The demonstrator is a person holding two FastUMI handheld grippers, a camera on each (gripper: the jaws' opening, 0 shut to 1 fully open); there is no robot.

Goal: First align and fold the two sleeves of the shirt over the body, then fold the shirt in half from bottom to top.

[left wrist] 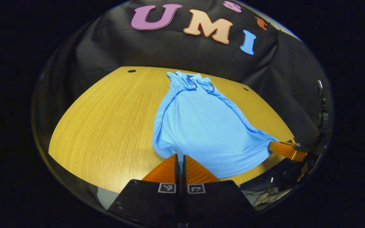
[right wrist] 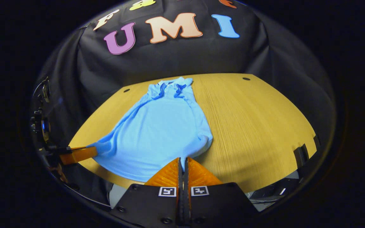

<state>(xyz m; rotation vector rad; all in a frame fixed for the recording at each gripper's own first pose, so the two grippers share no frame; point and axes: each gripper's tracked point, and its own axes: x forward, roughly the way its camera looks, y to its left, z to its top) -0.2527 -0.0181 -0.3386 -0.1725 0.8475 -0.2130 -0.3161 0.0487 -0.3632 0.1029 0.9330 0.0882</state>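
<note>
**Light blue shirt gripped at both hem corners on a wooden table**

Light blue, short-sleeved knit shirt (left wrist: 201, 126) lying on a round-edged, yellow-brown wood-grain table (left wrist: 106, 120), collar end toward the black cloth wall, hem toward the near table edge. Both sleeves are folded in over the body, giving the garment a narrow outline that widens toward the hem.

Left gripper view: the left gripper (left wrist: 180, 157) has its two fingers pressed together at the shirt's near hem corner, fabric pinched between them. Farther right, the right gripper (left wrist: 276, 146) meets the opposite hem corner, where the cloth is drawn out into a point.

Right gripper view: the right gripper (right wrist: 182, 160) has its fingers closed on the hem of the shirt (right wrist: 163, 133) at its own corner. At the left, the left gripper (right wrist: 91, 151) holds the other corner, stretched to a point above the table (right wrist: 258, 126) edge. Two small dark holes mark the tabletop near the wall.
</note>
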